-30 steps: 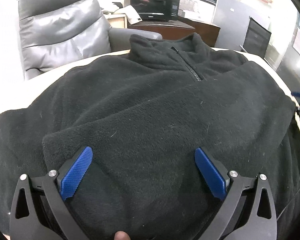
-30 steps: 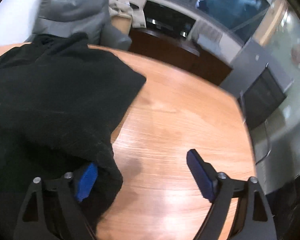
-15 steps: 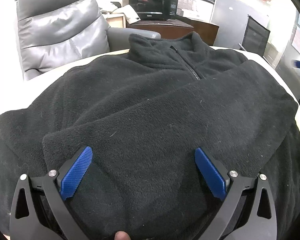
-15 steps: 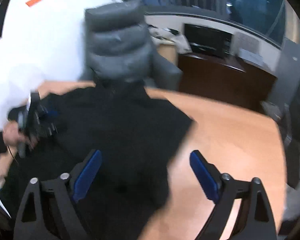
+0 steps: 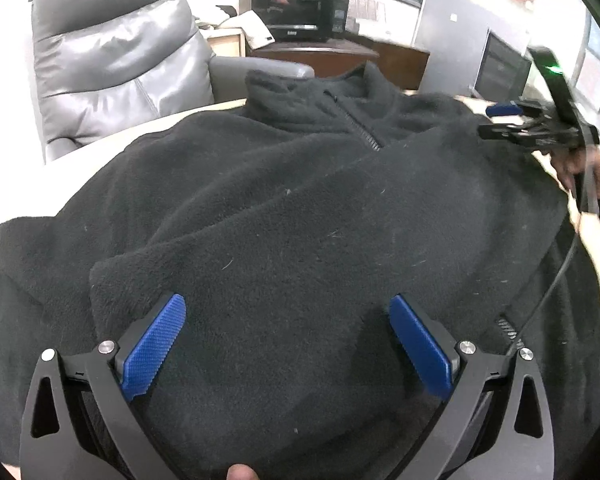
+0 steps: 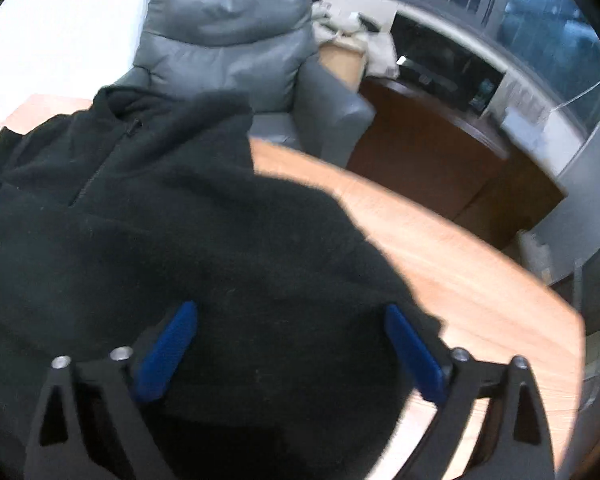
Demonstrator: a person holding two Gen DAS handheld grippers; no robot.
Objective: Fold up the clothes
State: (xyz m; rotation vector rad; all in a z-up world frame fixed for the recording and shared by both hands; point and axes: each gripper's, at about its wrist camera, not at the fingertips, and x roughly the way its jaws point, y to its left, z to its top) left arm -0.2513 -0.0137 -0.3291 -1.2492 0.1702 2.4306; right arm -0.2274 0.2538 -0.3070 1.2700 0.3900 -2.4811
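Observation:
A black fleece pullover (image 5: 300, 208) with a zip collar lies spread on the wooden table, a sleeve folded across its front. My left gripper (image 5: 286, 344) is open and empty, low over the fleece's near part. My right gripper (image 6: 290, 344) is open and empty over the fleece's right side (image 6: 204, 240). The right gripper also shows in the left wrist view (image 5: 540, 128), held in a hand at the fleece's far right edge.
A grey leather armchair (image 5: 112, 68) stands behind the table, also in the right wrist view (image 6: 236, 36). Bare wooden table (image 6: 460, 264) lies to the right of the fleece. A dark cabinet with a microwave (image 5: 300, 16) stands at the back.
My right gripper swung from the bare table at the fleece's edge to above the fleece's right side and came into the left wrist view. My left gripper has hardly moved.

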